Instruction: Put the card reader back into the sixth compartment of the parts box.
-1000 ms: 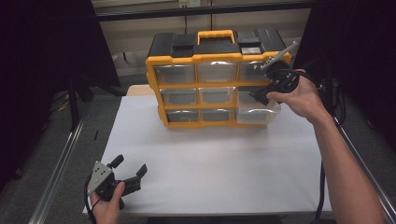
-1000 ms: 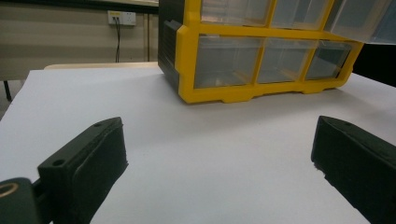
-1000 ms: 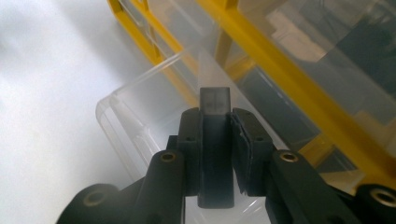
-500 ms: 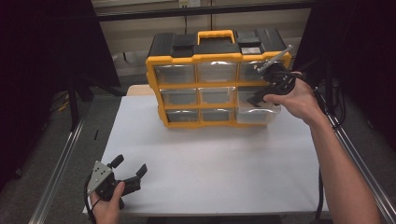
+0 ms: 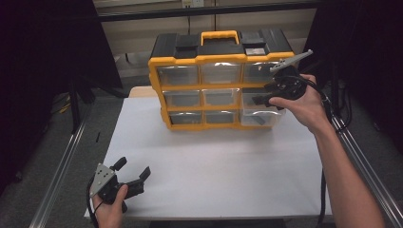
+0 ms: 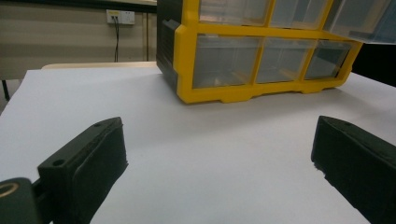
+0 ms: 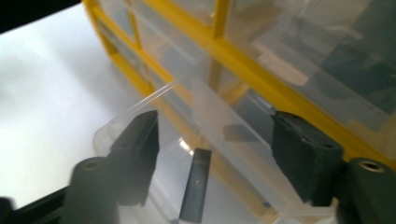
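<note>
A yellow and black organizer (image 5: 209, 59) with clear drawers stands at the back of the white table. Its middle-row right drawer (image 5: 256, 114) is pulled out, and its corner (image 6: 362, 21) shows in the left gripper view. My right gripper (image 5: 266, 95) hangs open just above this drawer (image 7: 154, 140), touching nothing. A dark flat piece (image 7: 195, 186) lies inside the drawer, below and between the jaws of the right gripper (image 7: 217, 154). My left gripper (image 5: 130, 173) rests open near the front left corner, facing the organizer (image 6: 261, 60) with nothing between the jaws of the left gripper (image 6: 219, 158).
White table surface (image 5: 218, 161) stretches between the organizer and the front edge. Metal rails run along the left (image 5: 62, 166) and right (image 5: 366, 166) sides. A wall with a power socket (image 6: 120, 17) lies behind the table.
The right gripper has shifted only slightly above the pulled-out drawer. The left gripper has not moved.
</note>
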Demonstrator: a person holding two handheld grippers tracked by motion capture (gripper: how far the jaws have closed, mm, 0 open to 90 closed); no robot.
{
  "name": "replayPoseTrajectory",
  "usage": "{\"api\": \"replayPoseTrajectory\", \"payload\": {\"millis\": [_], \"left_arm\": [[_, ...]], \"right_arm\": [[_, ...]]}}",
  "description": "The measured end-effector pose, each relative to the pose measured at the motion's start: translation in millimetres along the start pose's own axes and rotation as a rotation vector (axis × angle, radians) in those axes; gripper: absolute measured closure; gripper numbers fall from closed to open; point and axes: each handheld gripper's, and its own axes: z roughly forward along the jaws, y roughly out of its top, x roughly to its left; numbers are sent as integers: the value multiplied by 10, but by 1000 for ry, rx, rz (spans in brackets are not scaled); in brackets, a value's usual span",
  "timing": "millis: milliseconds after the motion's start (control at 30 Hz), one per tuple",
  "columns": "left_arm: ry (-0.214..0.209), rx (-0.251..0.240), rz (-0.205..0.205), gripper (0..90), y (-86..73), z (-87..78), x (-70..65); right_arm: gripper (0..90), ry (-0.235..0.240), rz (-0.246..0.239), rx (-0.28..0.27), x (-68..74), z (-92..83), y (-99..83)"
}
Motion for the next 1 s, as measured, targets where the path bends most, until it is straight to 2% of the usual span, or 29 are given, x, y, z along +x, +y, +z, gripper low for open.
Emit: {"api": "replayPoseTrajectory", "payload": {"millis": [100,267,433,567,700,767,800,833,867,1000], "left_arm": [[-3,2,-2,32,-4,-5,-7],[3,3,-11,32,-8,6,3],[5,5,-8,32,-8,17,6],[1,12,-5,32,-13,32,1],[5,8,-9,32,-15,22,7],[6,8,-8,32,-15,16,14],[6,7,-6,32,-12,13,16],[7,4,-3,32,-9,9,17],[7,-1,-6,32,-7,8,14],[12,0,-4,32,-8,11,16]], "right_arm": [[228,-5,29,-46,10,-9,-35],[151,-38,36,-76,36,6,-74],[83,-57,70,-140,50,-12,-138],[65,-84,79,-172,69,-26,-209],[43,-92,100,-219,81,-60,-271],[35,-108,110,-240,92,-70,-302],[34,-135,113,-258,113,-77,-333],[34,-135,113,-258,113,-77,-333],[24,-144,127,-280,135,-93,-371],[18,-135,141,-318,173,-122,-426]]}}
